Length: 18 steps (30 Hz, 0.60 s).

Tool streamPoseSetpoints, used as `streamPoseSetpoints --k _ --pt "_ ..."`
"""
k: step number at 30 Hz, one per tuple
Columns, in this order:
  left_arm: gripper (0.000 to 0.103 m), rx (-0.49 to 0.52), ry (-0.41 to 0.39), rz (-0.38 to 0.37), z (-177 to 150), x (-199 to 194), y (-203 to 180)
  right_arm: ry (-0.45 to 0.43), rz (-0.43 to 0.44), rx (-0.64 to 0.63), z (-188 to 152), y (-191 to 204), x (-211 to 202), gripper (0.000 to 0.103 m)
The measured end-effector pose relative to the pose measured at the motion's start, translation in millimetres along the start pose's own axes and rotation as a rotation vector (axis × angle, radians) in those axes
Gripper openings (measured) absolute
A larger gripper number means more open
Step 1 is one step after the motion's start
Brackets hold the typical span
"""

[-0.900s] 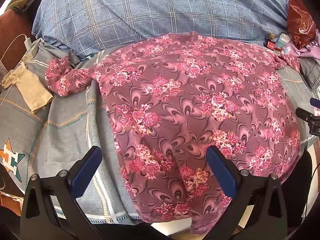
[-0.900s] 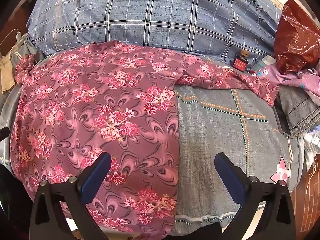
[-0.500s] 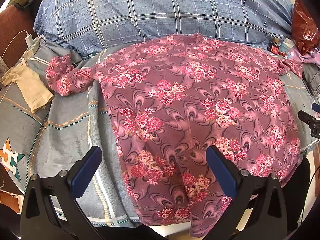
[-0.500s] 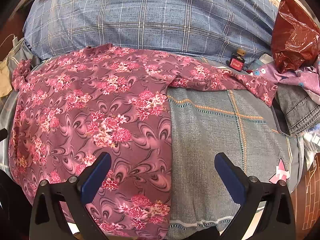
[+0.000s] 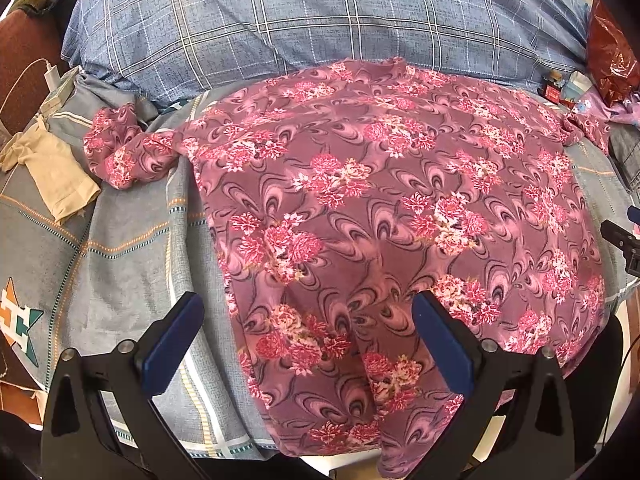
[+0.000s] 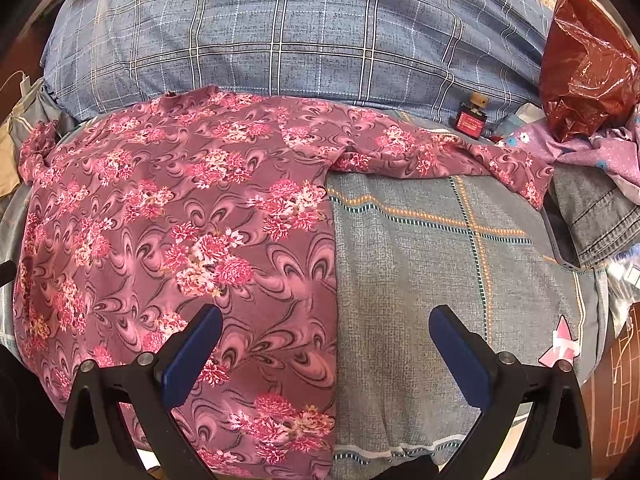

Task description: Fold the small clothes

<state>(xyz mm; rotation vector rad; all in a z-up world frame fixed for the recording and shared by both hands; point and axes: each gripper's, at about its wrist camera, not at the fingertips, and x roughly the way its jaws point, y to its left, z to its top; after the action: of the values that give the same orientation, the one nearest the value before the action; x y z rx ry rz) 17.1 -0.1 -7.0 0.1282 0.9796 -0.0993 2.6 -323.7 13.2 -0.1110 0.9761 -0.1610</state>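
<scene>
1. Here, the pink floral garment lies spread flat on the grey bedsheet, below the blue plaid pillow.
2. My left gripper hovers wide apart, empty, over the garment's left hem edge.
3. My right gripper, equally wide, straddles the garment's right edge.

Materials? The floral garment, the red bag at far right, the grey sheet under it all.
Floral garment: thin, drapey printed fabric, likely a soft knit or rayon; faint sheen, lies limp.
Red bag: thin plastic film; glossy, sharp crinkles with highlights.
Grey sheet: matte woven cotton-like cloth; visible weave, stitched-looking stripes.
</scene>
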Motion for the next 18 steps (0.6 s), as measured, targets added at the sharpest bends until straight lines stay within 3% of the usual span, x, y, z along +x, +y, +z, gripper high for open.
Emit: streamPoseSetpoints --k 18 --pt "0.103 0.020 0.028 0.002 8 4 -6 0.014 0.033 0.029 0 -2 12 0.103"
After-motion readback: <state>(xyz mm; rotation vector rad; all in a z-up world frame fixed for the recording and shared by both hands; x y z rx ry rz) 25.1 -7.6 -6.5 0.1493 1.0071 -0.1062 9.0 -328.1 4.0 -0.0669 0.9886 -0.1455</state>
